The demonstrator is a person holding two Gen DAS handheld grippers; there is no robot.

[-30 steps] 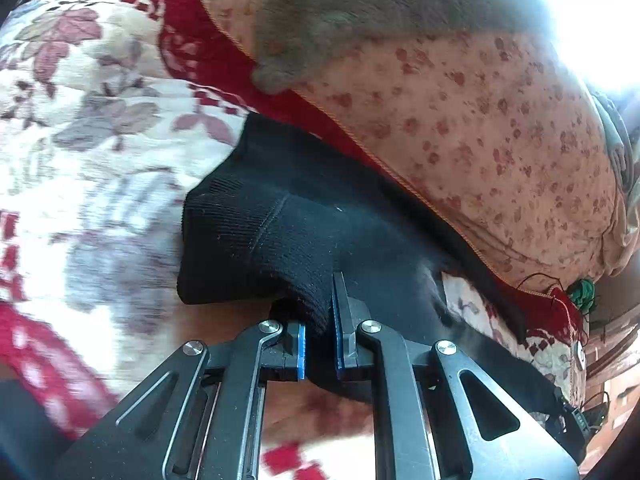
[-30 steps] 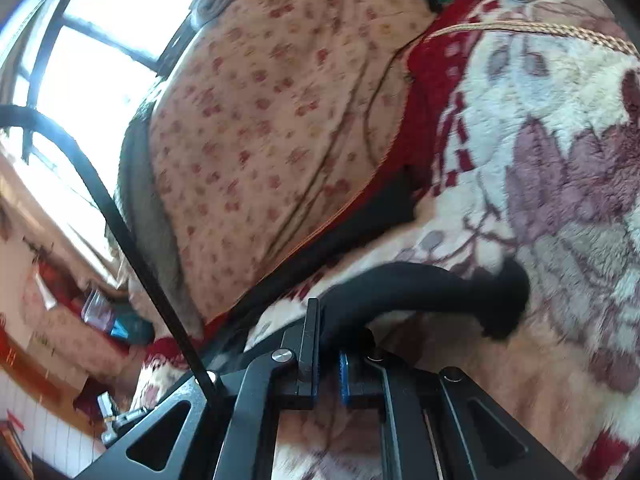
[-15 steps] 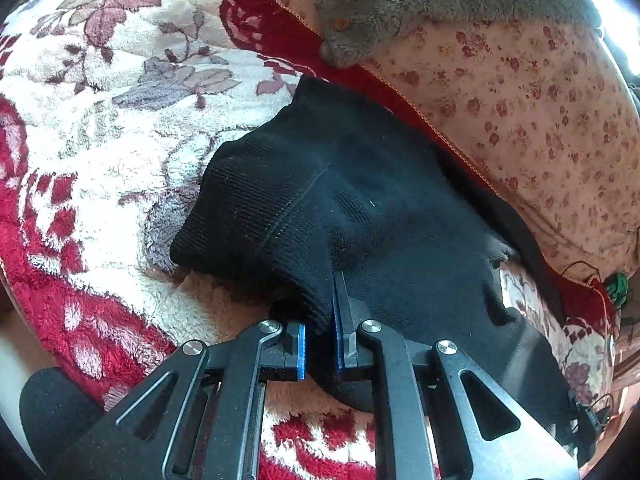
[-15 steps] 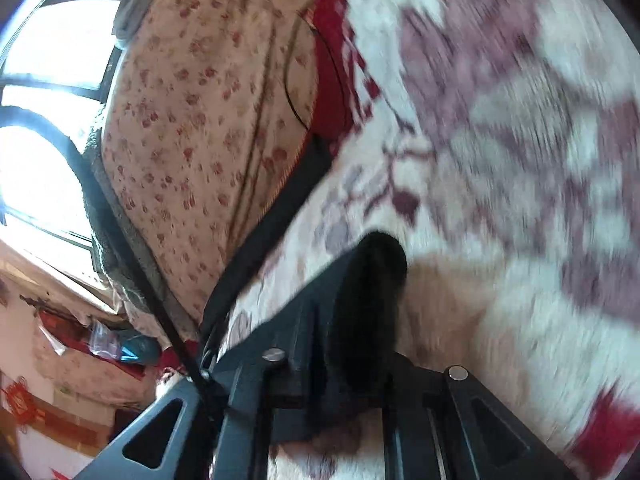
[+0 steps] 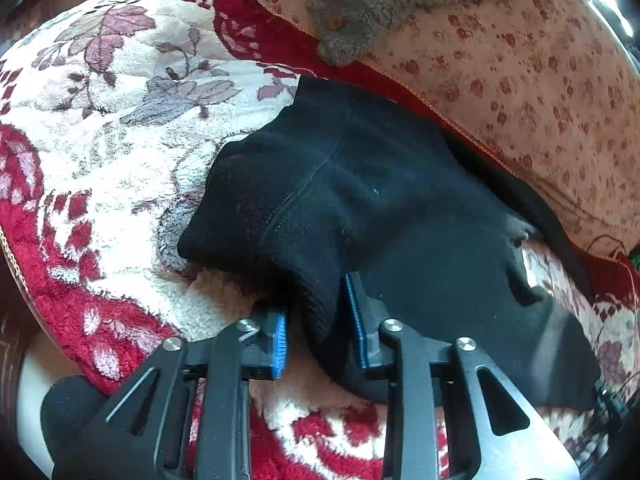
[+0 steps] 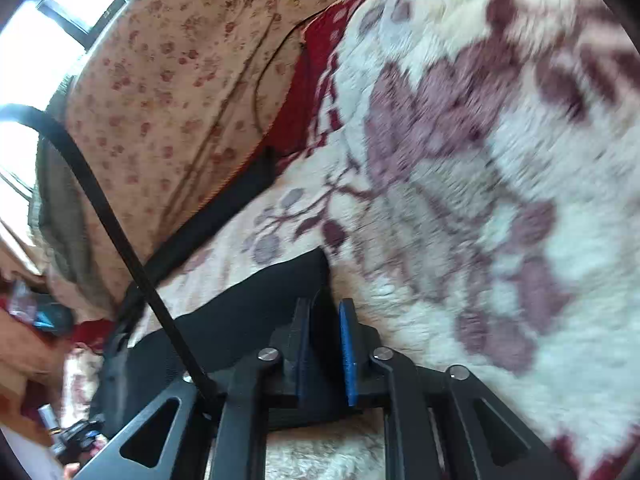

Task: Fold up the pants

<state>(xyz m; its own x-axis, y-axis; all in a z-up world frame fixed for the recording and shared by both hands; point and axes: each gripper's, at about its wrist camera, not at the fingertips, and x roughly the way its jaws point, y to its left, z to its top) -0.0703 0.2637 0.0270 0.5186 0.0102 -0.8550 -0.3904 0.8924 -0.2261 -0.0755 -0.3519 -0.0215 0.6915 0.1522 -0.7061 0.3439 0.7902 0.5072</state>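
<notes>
In the left wrist view we see a plush blanket (image 5: 120, 128), cream with mauve leaves and a red border, spread under everything. On it lie the black pants (image 5: 360, 208), a thick knit fabric with a visible stitched seam running diagonally across the top layer. They are doubled over: a rounded upper layer sits on a wider lower layer that stretches off to the right, its far edge tucked against a floral quilt (image 5: 520, 80). A grey fleece garment (image 5: 360, 8) with small orange buttons lies on that quilt at the top.

Our left gripper (image 5: 316, 332) has its blue pads spread, and a fold of the pants' near edge hangs loosely in the gap between them, not pinched.

In the right wrist view the blanket (image 6: 480, 160) fills the right half, blurred. The pants (image 6: 248, 308) show here as a flat black band lying on the blanket at lower left, with a narrower strip reaching up along the foot of the floral quilt (image 6: 180, 80). Our right gripper (image 6: 324, 356) also stands parted, its jaws straddling the corner of the black cloth without pressing on it.
</notes>
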